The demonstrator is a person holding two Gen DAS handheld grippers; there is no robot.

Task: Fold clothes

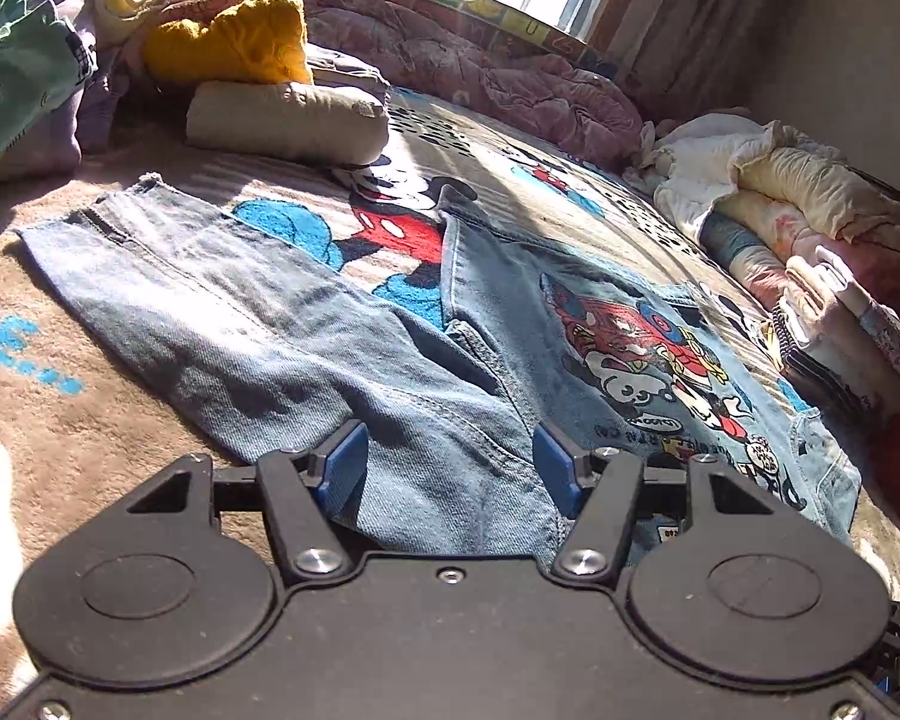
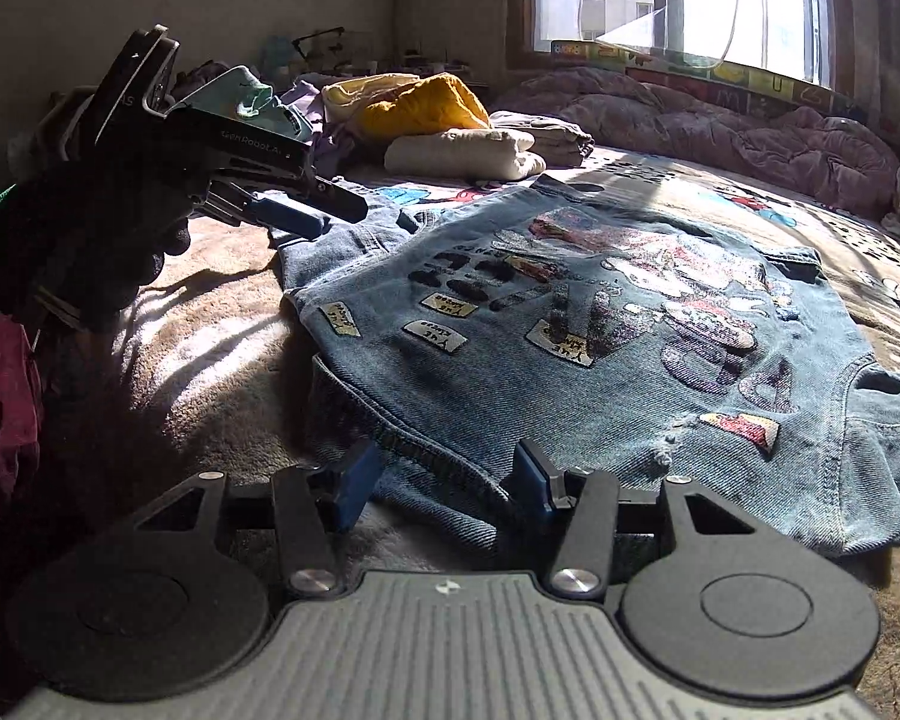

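Denim jacket [image 2: 600,324] hem lies between my right hand-held gripper [image 2: 447,483], jaws parted; left hand-held gripper [image 1: 450,471] likewise unclenched over its sleeve; I'd pinch both evenly.

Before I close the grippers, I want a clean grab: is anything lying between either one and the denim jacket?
Nothing visible. The left gripper has the denim jacket sleeve between its open jaws; the right gripper straddles the hem.

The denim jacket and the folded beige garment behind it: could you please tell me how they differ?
The denim jacket lies spread flat and unfolded; the folded beige garment is a compact bundle. The jacket is blue with cartoon patches; the beige one looks plain. The jacket lies nearest the cameras; the beige one sits farther back. Both rest on the cartoon blanket.
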